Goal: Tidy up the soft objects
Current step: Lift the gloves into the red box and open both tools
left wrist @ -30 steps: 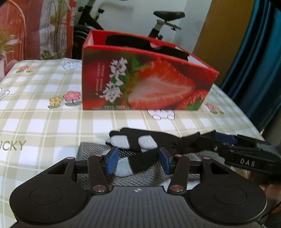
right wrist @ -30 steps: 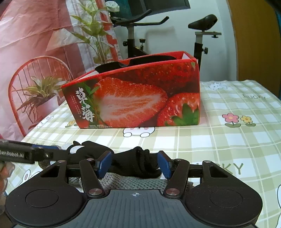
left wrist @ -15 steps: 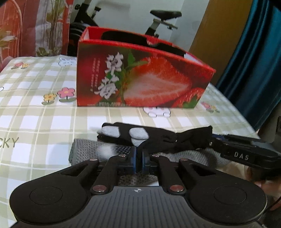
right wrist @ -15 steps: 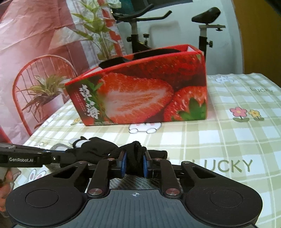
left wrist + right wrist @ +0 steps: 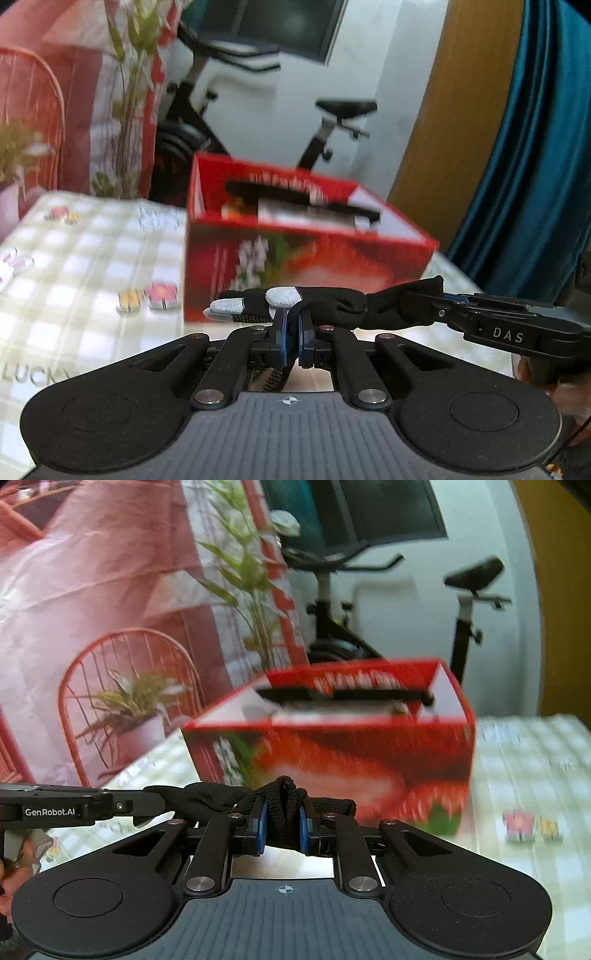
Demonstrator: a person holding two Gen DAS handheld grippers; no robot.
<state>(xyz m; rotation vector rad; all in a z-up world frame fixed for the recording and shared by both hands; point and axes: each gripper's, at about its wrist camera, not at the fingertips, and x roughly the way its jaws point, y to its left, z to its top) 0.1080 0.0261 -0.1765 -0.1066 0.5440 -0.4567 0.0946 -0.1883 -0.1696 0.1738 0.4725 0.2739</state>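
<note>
1. Above the checked tablecloth point(image 5: 85, 258), in front of the red strawberry box point(image 5: 295, 258), the black glove point(image 5: 332, 306) hangs stretched between both grippers.
2. The left gripper point(image 5: 291, 332) is closed on its finger end; the right gripper point(image 5: 282, 823) pinches the knitted cuff.
3. The glove looks light, soft and floppy, so holding both ends should stop sagging.

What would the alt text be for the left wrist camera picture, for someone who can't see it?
The left gripper, shut on a black glove with grey fingertips, holds it above a checked tablecloth, while the right gripper grips the glove's other end. Behind stands an open red strawberry box, blurred.
</note>
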